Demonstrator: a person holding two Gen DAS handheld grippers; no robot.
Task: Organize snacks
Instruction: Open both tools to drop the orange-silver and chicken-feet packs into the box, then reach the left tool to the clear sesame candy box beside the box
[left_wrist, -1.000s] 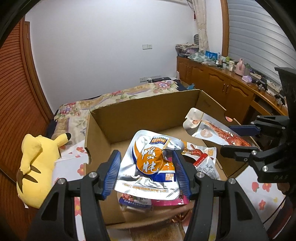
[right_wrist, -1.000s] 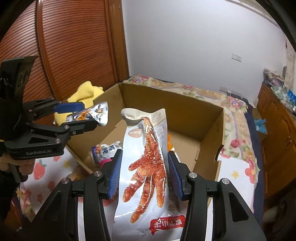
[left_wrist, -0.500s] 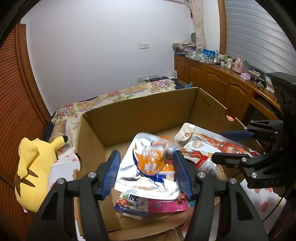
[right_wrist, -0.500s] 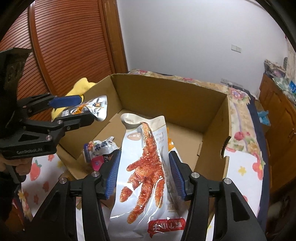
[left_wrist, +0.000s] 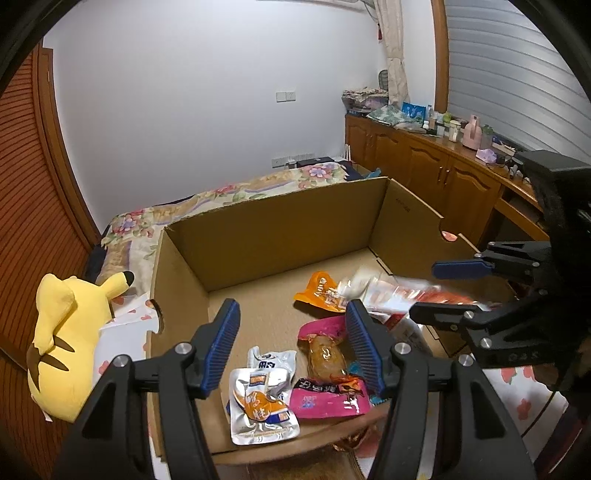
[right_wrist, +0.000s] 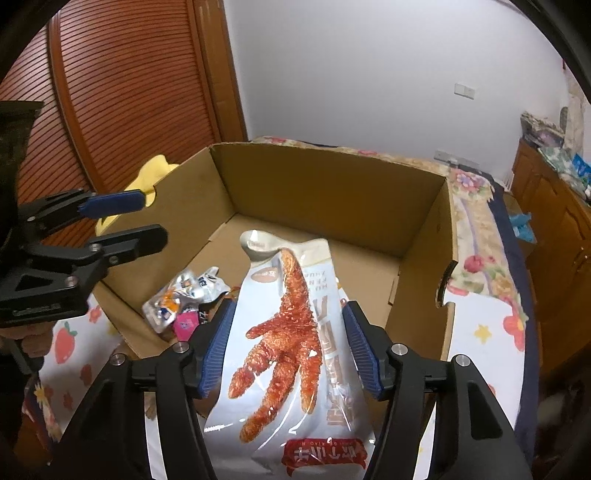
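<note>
While the right gripper (right_wrist: 288, 350) has just been opening, the chicken-foot pouch (right_wrist: 291, 339) lies lengthwise between its jaws — unpinched, over the box (right_wrist: 325, 184).

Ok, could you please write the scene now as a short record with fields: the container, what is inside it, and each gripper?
container: open cardboard box
inside: silver pouch, pink packet and orange packet, all lying on the box floor
left gripper: open, nothing between its jaws, above the near edge of the box
right gripper: jaws have just been opening; chicken-foot bag between them, its top end over the box
beside box: yellow plush toy
</note>
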